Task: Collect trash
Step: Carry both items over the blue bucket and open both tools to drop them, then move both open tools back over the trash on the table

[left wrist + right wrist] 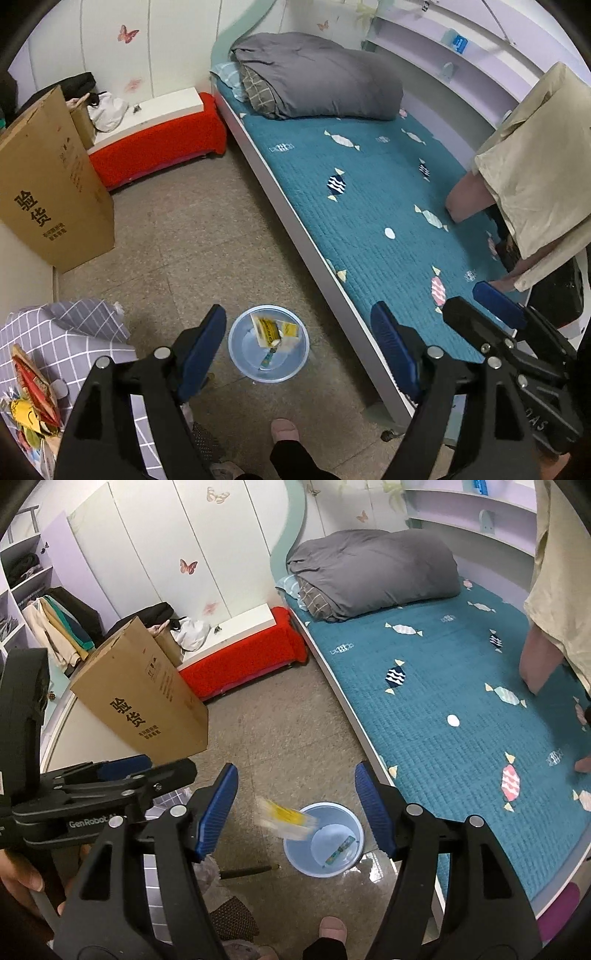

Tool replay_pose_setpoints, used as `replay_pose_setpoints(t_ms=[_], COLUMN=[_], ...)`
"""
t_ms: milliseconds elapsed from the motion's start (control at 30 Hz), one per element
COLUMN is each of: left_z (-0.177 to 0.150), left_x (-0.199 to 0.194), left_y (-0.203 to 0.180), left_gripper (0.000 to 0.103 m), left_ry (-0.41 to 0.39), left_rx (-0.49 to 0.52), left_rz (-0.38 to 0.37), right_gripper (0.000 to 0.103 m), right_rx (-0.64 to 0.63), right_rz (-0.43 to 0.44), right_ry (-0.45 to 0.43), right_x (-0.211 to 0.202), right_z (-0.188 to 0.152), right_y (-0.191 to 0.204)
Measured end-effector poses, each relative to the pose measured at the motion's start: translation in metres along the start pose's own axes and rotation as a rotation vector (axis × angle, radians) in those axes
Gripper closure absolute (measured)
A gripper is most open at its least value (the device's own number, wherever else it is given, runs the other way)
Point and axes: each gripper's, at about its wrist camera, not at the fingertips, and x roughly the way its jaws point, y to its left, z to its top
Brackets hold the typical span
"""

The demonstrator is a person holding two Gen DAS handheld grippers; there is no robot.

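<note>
**Wrappers dropping into a blue bin beside the bed**

While both grippers hang above the floor, a small blue bin stands on the tiles just beside the edge of a bed, placed where trash can fall straight in. The left gripper has its blue jaws spread wide with nothing between them; the bin shows in the gap, holding a yellow wrapper and a thin green-blue wrapper. The right gripper is also open and empty. In its view a blurred yellow packet appears in mid-air at the bin's near rim, apparently falling in, which would explain the open jaws.

More colourful packets lie on a grey checked cloth at the lower left, likely the remaining trash. A cardboard box leans by the wall. A person's foot in a slipper stands near the bin, and someone in a beige garment is by the bed.
</note>
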Motion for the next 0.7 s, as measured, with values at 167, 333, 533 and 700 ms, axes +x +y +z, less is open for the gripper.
replay_pose_setpoints(t_ms=[167, 333, 533, 700], left_z=[-0.013, -0.038, -0.081, -0.123], left_x=[-0.021, -0.057, -0.103, -0.143], left_y=[0.011, 0.032, 0.064, 0.101], left_gripper=[0.024, 0.024, 0.024, 0.024], left_ry=[-0.030, -0.071, -0.117, -0.150], left_rx=[-0.037, -0.121, -0.204, -0.275], left_rz=[0.006, 0.028, 0.065, 0.099], right_gripper=[0.038, 0.037, 0.037, 0.037], right_rx=[-0.027, -0.072, -0.150, -0.215], right_rz=[0.026, 0.075, 0.145, 0.212], right_ry=[0.003, 0.006, 0.030, 0.062], right_x=[-0.005, -0.018, -0.033, -0.043], right_z=[-0.003, -0.010, -0.030, -0.055], right_y=[0.015, 0.042, 0.089, 0.143])
